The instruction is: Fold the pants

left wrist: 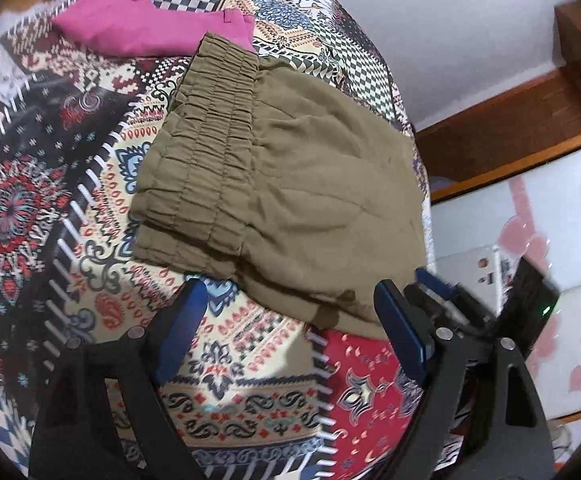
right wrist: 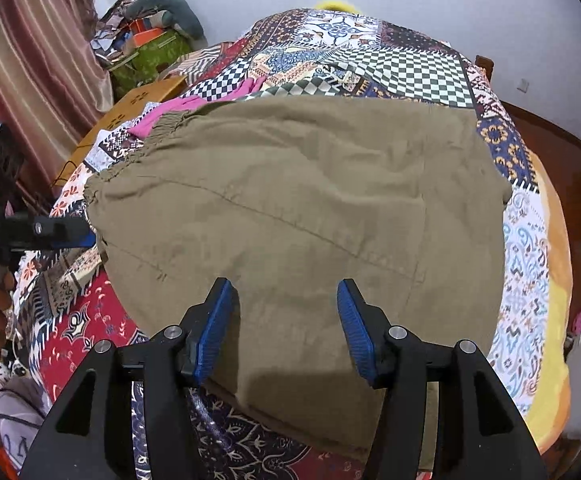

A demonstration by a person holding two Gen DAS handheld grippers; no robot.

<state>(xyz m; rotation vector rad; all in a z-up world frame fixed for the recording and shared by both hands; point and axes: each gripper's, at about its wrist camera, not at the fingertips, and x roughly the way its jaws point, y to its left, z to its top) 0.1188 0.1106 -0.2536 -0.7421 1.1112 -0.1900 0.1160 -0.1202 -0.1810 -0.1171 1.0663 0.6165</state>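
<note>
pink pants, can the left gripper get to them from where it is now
Probably not directly. The pink pants lie beyond the olive pants, whose waistband overlaps their edge. The open left gripper would have to pass over the olive pants first.

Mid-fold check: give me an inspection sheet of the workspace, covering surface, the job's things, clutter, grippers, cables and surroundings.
Surface: bed with patchwork bedspread, fully covered.
Job's things: olive pants lying folded and flat, elastic waistband towards the left.
Clutter: pink garment beyond the waistband, its edge under the pants.
Grippers: left gripper open, at the pants' near edge; right gripper open above the pants; neither holds cloth.
Cables: dark cable off the bed's left side.
Surroundings: striped curtain, pile of bags, wooden bed frame, white wall.
</note>
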